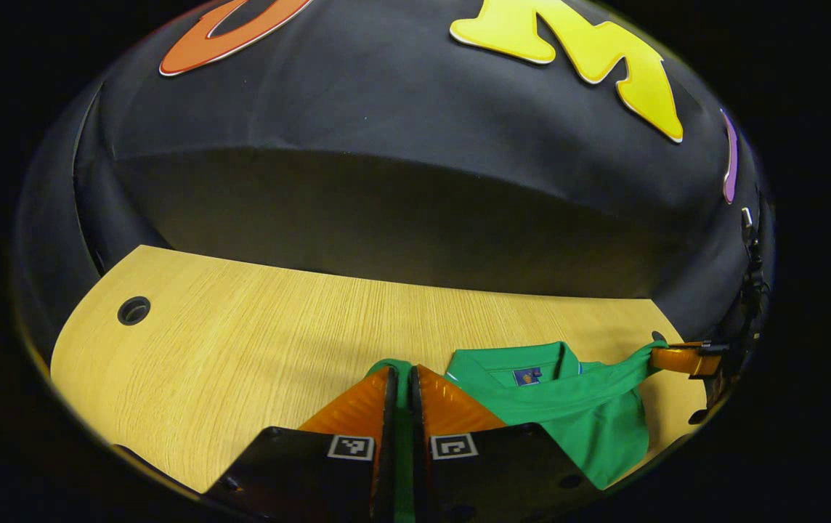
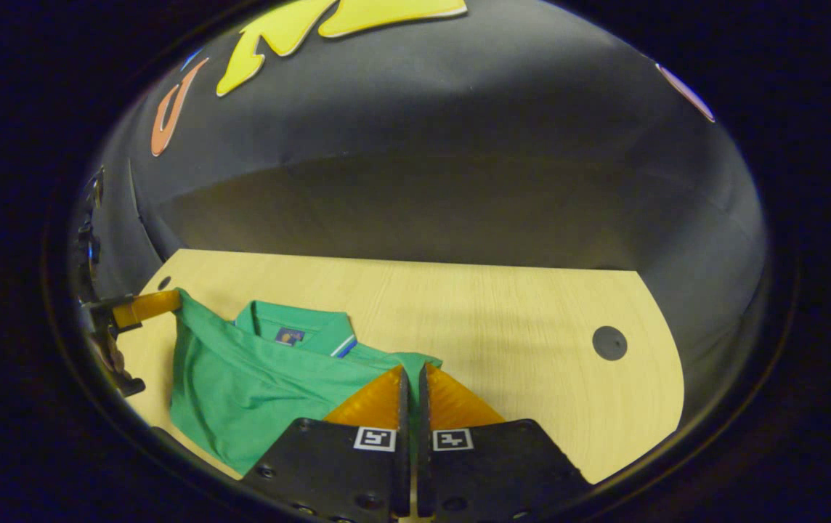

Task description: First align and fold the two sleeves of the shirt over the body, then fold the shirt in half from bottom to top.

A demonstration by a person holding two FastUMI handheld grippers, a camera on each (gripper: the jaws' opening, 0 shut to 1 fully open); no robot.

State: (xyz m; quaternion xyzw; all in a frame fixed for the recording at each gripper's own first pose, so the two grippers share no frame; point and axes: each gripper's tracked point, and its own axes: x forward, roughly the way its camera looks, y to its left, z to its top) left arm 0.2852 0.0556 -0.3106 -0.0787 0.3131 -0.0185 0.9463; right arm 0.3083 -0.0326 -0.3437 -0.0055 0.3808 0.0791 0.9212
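Note:
A green polo shirt [image 1: 575, 414] lies on the wooden table [image 1: 241, 341], its collar and blue neck label [image 1: 527, 375] facing up. My left gripper [image 1: 402, 372] is shut on a fold of its green cloth, which runs down between the fingers. At the far right, the right gripper [image 1: 684, 359] pinches another edge and pulls the cloth taut. In the right gripper view the shirt [image 2: 256, 385] spreads to the left, and my right gripper [image 2: 412, 369] is shut with green cloth at its tips. The left gripper [image 2: 141, 306] holds the shirt's far edge.
The pale wooden table [image 2: 517, 319] has rounded corners and a round cable hole near each far corner [image 1: 134, 310] [image 2: 609, 343]. Black cloth walls rise right behind the table's far edge. Bare tabletop lies beyond the shirt and to either side.

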